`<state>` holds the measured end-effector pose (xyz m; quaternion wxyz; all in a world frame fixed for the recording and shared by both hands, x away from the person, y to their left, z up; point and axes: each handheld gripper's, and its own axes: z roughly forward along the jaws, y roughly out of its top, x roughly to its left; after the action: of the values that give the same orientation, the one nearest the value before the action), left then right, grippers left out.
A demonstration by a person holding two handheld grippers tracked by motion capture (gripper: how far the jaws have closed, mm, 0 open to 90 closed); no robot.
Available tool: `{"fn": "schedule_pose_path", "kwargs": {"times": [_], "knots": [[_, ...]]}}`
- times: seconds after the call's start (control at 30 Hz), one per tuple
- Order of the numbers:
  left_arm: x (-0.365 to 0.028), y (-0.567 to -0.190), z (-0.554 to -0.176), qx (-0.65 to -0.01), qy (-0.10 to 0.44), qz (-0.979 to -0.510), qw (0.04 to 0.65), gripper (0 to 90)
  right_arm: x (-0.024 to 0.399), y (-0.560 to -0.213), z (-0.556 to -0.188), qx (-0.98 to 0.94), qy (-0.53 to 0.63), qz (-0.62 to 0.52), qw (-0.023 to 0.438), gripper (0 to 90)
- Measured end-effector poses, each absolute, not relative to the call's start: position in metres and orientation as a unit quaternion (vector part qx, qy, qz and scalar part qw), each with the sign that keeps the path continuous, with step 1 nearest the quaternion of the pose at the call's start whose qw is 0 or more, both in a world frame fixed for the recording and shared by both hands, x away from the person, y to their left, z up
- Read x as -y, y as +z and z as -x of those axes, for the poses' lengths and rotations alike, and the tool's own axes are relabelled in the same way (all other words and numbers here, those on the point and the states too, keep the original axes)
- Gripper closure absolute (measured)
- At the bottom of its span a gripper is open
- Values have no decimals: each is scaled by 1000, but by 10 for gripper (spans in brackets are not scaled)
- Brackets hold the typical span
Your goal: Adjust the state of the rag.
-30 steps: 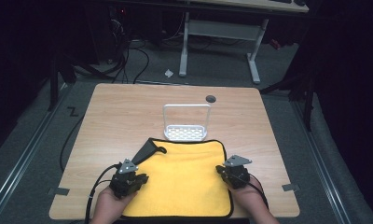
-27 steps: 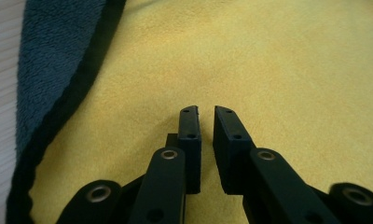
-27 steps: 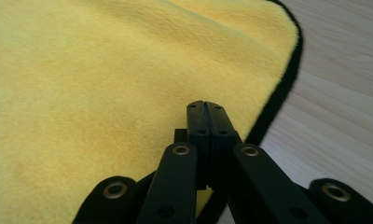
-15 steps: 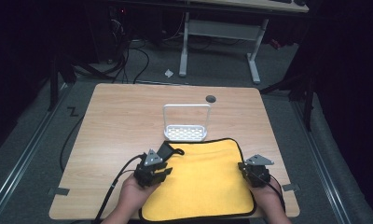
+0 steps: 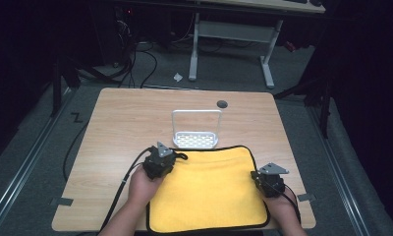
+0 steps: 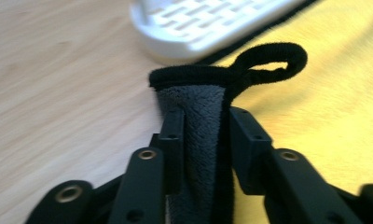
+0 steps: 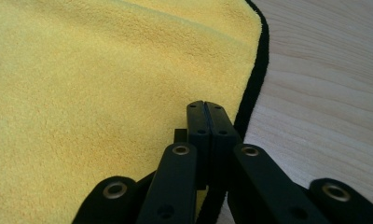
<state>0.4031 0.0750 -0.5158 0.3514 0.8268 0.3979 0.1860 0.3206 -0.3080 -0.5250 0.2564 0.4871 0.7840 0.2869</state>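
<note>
**Claw pair working the yellow cloth, corner by corner**

Left claw (image 5: 161,158) in the high view sits at the upper left corner of the yellow cloth (image 5: 209,189), which lies flat over the lower middle of the wooden surface (image 5: 126,118). Right claw (image 5: 269,178) is on the cloth's right edge, lower right of the frame. Just above the cloth's top edge stands a white rack (image 5: 196,132), and a small dark round thing (image 5: 222,103) sits further up the surface.

Left claw view next: left claw (image 6: 201,128) has a bunched grey fold of the cloth (image 6: 315,93) between its jaws, black hem and hanging loop (image 6: 268,58) poking out past the tips. Its jaws have just been closing a bit and the fold fills the gap, so it's gripping the cloth corner. White rack (image 6: 198,23) is right behind, top of frame.

Right claw view: right claw (image 7: 206,116) has its jaws pressed fully together, right at the cloth's (image 7: 105,84) black-hemmed edge, low in the frame's middle. I can't make out whether any cloth is pinched in there. Bare surface (image 7: 324,93) fills the right side.
</note>
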Motion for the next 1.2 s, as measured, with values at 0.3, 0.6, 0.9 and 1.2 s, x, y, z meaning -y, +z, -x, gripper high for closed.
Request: {"fn": "schedule_pose_path", "kwargs": {"times": [0.3,0.6,0.9,1.2], "knots": [[-136,-520,-418,-466,102,-776,413,632,308,-525,-321,-782,287,-489,258,900],[-135,-534,-420,-472,79,-765,430,546,306,-526,-323,-779,285,-492,263,900],[-126,-535,-420,-462,152,-778,397,854,302,-526,-328,-777,280,-493,273,900],[-138,-537,-430,-470,102,-760,438,860,294,-519,-325,-767,310,-498,260,844]]}}
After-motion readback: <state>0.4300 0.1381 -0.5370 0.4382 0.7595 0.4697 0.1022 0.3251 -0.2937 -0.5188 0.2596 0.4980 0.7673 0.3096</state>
